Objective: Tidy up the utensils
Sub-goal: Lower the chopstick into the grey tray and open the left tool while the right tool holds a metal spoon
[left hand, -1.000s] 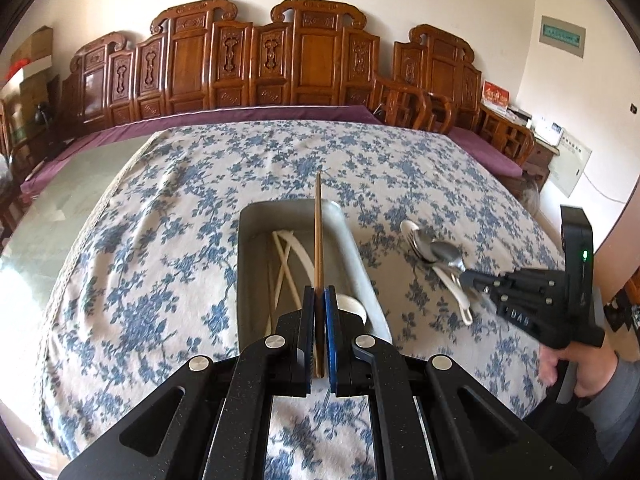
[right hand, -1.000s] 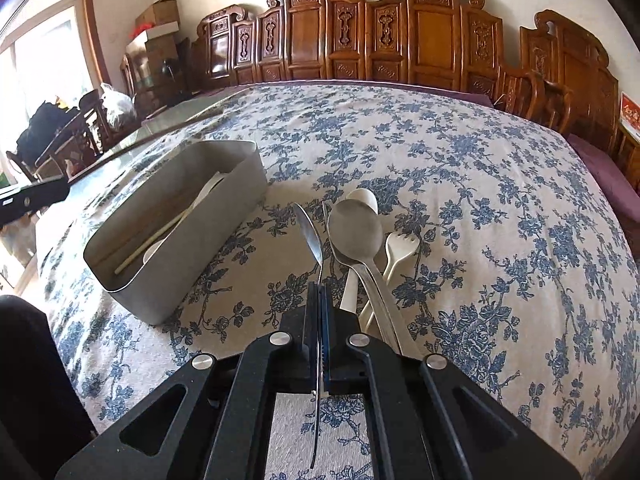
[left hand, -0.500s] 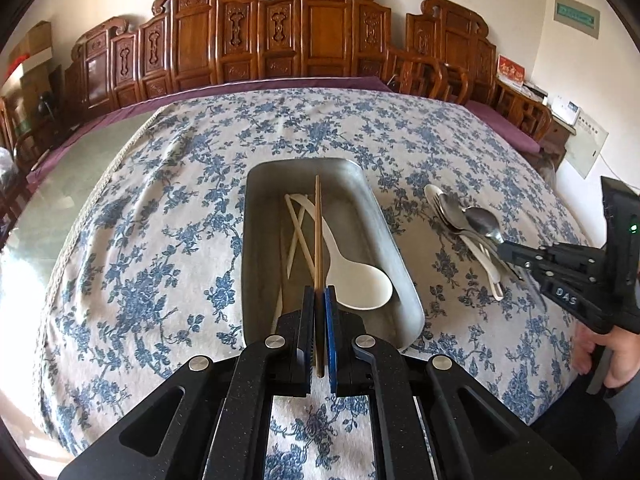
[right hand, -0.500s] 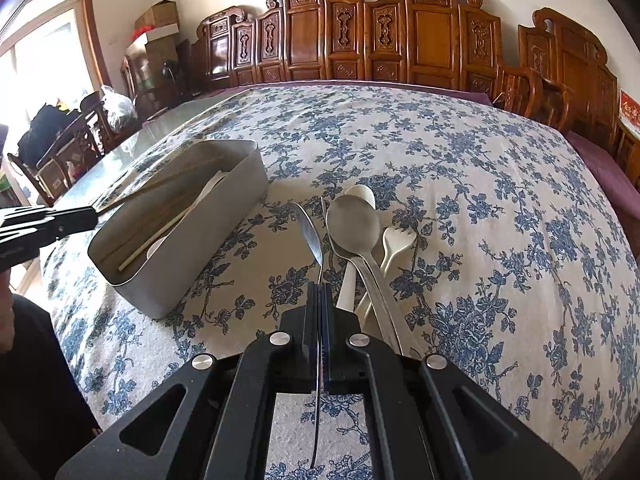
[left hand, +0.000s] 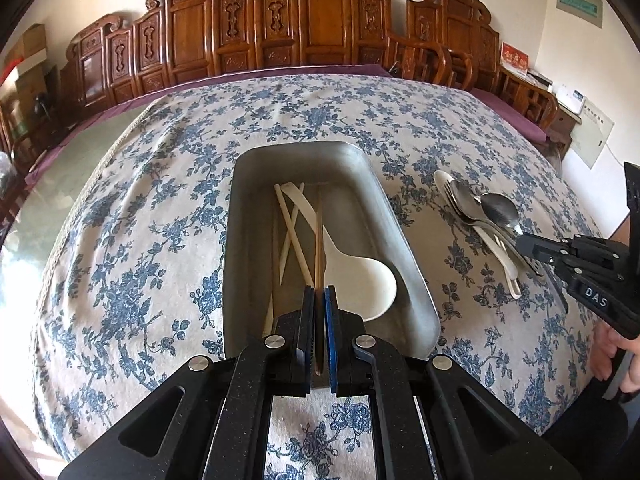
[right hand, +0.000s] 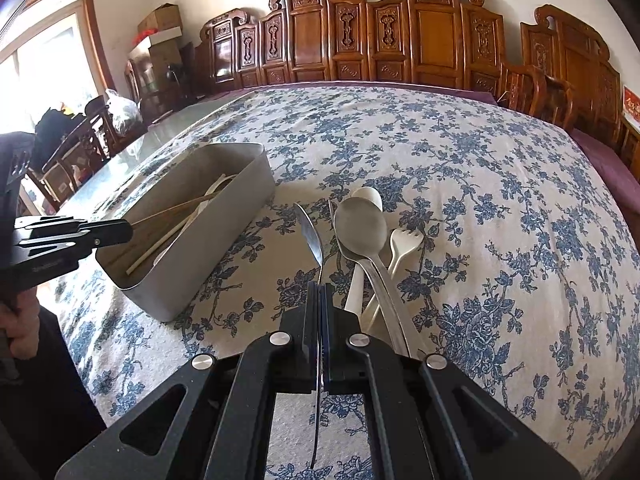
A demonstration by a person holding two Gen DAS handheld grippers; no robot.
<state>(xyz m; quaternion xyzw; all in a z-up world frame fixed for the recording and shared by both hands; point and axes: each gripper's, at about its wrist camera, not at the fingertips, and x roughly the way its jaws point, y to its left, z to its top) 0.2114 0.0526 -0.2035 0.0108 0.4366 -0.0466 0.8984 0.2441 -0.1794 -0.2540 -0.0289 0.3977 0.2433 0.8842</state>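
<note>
**Two grippers, each pinching a utensil over a floral tablecloth**

The left gripper (left hand: 319, 300) has its jaws pressed onto a brown chopstick (left hand: 318, 240). The chopstick points forward and down into a long grey metal tray (left hand: 400, 240) directly ahead of it. Inside the tray lie two pale chopsticks (left hand: 294, 236), crossed, and a white ladle-like spoon (left hand: 360, 280) with its bowl at the near end.

The right gripper (right hand: 320, 296) has its jaws pressed onto the thin handle of a metal spoon (right hand: 312, 236), which is seen edge-on, its bowl pointing away over the cloth. Just to the right of it, a small heap of utensils rests on the blue-flowered tablecloth (right hand: 480, 200): a large metal spoon (right hand: 362, 232) on top, a white fork (right hand: 404, 240) beside it, and a white spoon (right hand: 370, 196) partly beneath. The heap is near the tray, to its right, not touching it.

Carved wooden chairs (left hand: 320, 20) line the far side of the table. A hand (right hand: 18, 320) holds the left gripper's handle at the picture's left edge.
</note>
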